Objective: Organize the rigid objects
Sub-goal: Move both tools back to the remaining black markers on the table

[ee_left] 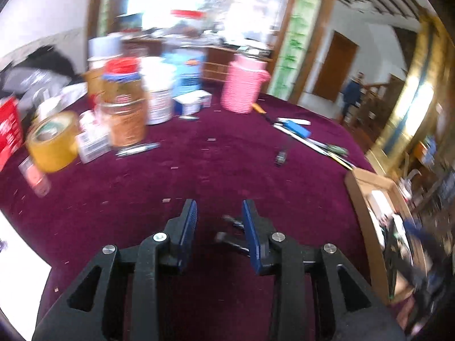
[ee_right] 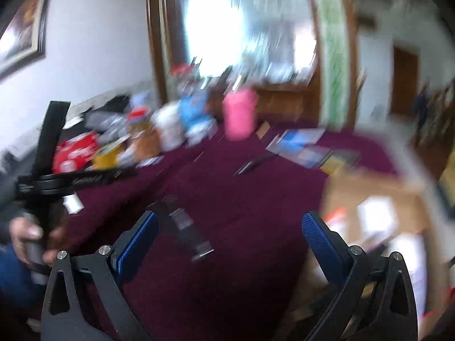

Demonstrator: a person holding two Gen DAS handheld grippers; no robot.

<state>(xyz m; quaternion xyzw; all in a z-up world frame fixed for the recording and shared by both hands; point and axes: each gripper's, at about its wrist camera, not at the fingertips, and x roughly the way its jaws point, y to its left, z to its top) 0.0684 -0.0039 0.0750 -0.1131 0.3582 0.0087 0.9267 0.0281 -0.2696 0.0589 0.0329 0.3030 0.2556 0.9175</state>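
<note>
The left gripper (ee_left: pixel 219 216) is part-spread, pinching nothing; a small dark clip (ee_left: pixel 231 234) lies at its one o'clock. The right gripper (ee_right: pixel 230 227) gapes empty over a dark strap (ee_right: pixel 184 227). Slow down, centre, then squeeze; cardboard box (ee_left: pixel 366 196) waits at three o'clock.

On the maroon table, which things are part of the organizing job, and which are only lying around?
For the job:
- cardboard box, at the table's right edge
- pink cup
- red-lidded jar
- yellow tape roll
- blue flat item
- pen

Only lying about:
- maroon table cover
- wall picture
- wooden door
- distant person
</note>
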